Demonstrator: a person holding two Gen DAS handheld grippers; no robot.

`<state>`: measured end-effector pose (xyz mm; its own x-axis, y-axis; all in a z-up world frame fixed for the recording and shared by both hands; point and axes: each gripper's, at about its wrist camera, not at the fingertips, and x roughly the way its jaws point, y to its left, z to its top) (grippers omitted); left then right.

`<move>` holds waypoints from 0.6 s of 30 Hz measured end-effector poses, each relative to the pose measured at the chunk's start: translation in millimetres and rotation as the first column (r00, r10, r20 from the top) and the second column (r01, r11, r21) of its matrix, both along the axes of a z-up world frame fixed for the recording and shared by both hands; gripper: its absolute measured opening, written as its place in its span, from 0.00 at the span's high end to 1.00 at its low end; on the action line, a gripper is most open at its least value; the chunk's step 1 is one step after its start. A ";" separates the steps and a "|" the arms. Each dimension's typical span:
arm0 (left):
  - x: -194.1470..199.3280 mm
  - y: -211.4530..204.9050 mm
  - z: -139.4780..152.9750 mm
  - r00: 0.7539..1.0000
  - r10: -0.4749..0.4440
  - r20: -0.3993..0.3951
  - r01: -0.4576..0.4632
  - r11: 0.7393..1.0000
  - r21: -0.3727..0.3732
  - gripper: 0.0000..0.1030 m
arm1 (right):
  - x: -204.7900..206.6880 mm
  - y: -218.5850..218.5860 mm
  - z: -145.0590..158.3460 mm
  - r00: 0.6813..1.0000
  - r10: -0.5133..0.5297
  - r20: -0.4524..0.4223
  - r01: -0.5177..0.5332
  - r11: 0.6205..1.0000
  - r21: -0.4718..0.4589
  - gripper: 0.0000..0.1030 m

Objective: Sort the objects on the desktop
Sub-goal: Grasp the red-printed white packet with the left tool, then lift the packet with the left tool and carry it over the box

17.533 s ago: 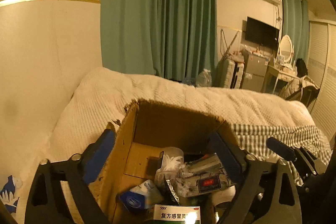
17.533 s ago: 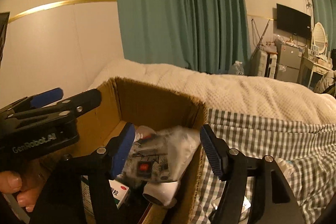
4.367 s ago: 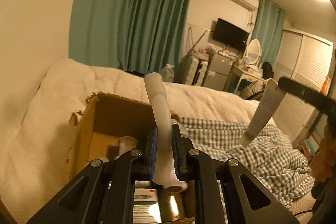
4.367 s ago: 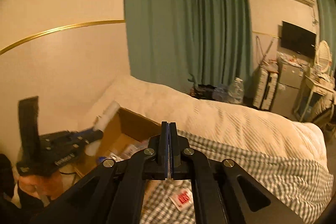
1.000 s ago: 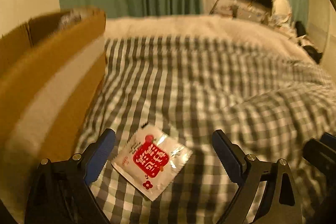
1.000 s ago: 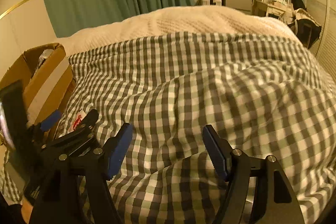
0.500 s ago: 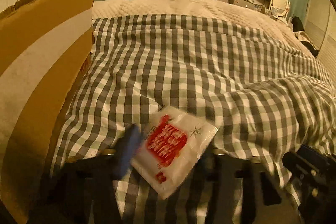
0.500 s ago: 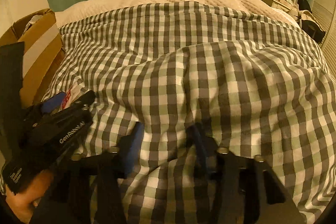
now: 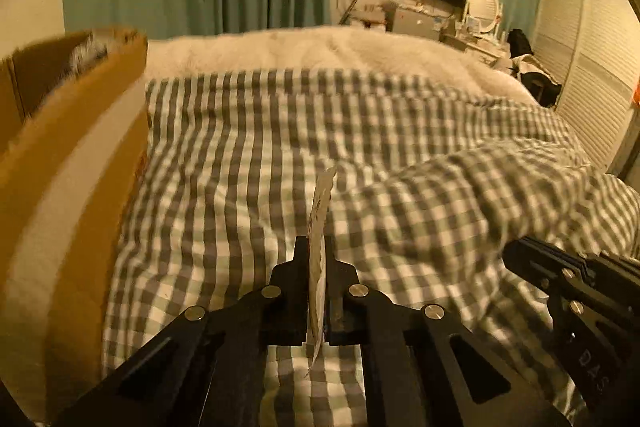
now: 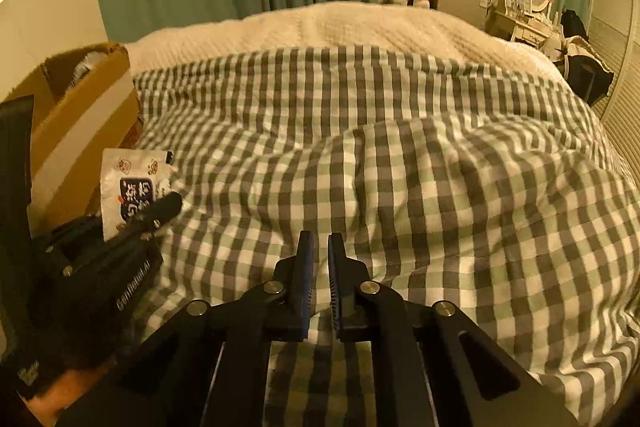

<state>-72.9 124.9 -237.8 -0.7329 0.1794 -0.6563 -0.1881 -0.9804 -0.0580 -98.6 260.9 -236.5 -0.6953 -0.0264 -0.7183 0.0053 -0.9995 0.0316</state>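
White sachet (image 9: 319, 251) pinched between left fingers (image 9: 299, 279)

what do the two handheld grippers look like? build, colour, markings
Both match: matte black scissor-style linkage arms with round silver pivot bolts, tapering to two flat upright fingers. The right gripper shows blue ribbed pads on its fingers. The left gripper, seen from the right wrist view, has white "GenRobot.AI" lettering on its black body. No cables or sleeves visible.
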 end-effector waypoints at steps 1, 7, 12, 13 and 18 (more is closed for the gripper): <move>3.4 0.7 5.0 1.000 -0.007 -0.015 0.007 1.000 0.000 0.95 | 1.4 0.0 3.9 1.000 -0.003 -0.014 0.003 1.000 -0.001 0.93; 20.9 -0.4 38.3 0.995 -0.028 -0.093 0.030 0.999 0.012 0.95 | 9.9 3.4 30.6 0.995 -0.027 -0.099 0.025 0.999 -0.022 0.93; 30.5 -3.5 65.0 0.989 -0.036 -0.145 0.040 0.999 0.024 0.95 | 19.1 10.1 48.1 0.986 -0.051 -0.156 0.051 0.999 -0.009 0.93; 33.0 -5.3 70.4 0.987 -0.037 -0.155 0.042 0.999 0.026 0.95 | 21.7 11.0 54.3 0.983 -0.061 -0.174 0.059 0.998 -0.014 0.93; 40.5 -18.9 98.9 0.977 -0.037 -0.211 0.048 0.998 0.047 0.95 | 38.4 12.2 84.5 0.964 -0.081 -0.252 0.079 0.997 -0.018 0.93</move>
